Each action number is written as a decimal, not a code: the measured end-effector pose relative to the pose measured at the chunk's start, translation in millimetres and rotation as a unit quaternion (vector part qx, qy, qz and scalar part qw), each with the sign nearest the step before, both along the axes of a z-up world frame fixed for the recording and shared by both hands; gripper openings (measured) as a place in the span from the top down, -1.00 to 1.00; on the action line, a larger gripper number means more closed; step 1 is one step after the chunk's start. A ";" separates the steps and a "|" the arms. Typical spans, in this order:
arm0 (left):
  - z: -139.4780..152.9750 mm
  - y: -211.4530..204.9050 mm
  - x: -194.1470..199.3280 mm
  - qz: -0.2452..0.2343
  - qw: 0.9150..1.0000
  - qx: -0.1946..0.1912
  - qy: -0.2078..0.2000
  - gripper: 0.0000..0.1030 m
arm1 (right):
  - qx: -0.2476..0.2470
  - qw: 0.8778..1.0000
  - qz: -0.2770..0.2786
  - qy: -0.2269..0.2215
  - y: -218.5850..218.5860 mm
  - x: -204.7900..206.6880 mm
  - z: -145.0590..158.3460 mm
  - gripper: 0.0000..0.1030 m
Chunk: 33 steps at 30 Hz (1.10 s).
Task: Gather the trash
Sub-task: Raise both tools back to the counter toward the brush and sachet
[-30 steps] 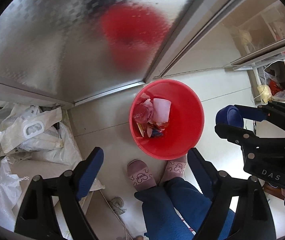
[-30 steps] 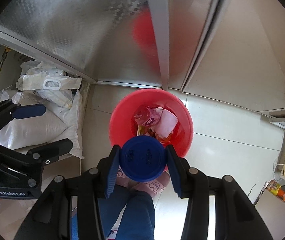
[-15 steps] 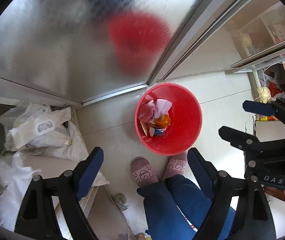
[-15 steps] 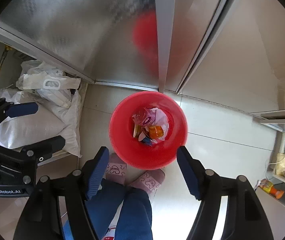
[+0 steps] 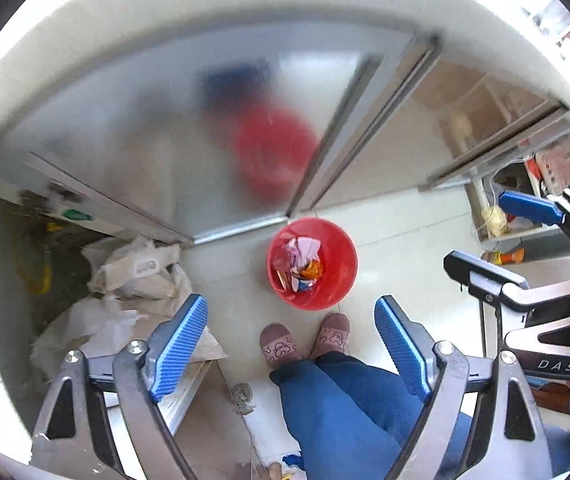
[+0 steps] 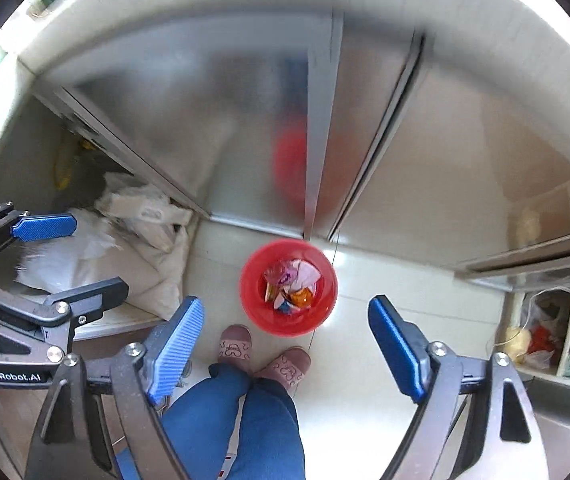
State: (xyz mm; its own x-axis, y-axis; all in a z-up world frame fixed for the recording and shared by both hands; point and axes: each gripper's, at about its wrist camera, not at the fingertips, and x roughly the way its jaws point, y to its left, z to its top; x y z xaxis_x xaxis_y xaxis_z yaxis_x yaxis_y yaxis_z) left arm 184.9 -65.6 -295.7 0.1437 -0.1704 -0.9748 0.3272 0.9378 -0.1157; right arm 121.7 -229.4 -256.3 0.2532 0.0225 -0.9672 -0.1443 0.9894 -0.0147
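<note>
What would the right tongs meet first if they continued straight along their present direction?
Probably the floor just beside the red bucket, near the slippers. Nothing lies between the open right tongs, though depth is unclear.

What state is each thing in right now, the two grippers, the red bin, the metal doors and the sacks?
left gripper: open, nothing between the fingers.
right gripper: open and empty, jaws have just been opening.
red bin: upright on the floor, uncovered, wrappers and other trash at the bottom.
metal doors: shut behind the bin.
white sacks: slumped in a pile beside the doors.
</note>
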 end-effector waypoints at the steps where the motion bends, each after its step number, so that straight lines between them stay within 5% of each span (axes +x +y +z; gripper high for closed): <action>1: 14.1 2.1 -2.2 0.006 1.000 0.002 -0.008 -0.64 | -0.003 1.000 0.001 -0.011 0.8 -0.4 13.7 -0.70; 20: 174.8 38.9 15.5 0.108 0.983 0.009 -0.151 -0.64 | -0.009 0.984 0.045 -0.173 14.8 23.9 154.2 -0.94; 33: 216.2 90.2 93.1 0.163 0.971 0.013 -0.176 -0.64 | 0.005 0.977 0.088 -0.195 51.0 107.5 179.4 -0.94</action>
State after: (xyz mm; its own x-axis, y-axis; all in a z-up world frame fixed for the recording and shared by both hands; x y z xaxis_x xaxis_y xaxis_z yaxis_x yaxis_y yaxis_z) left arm 278.0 24.7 -79.5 0.5113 -0.0359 -0.8586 0.0266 0.9993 -0.0259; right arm 229.2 -178.4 -76.9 0.5942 0.1069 -0.7972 -0.2966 0.9504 -0.0936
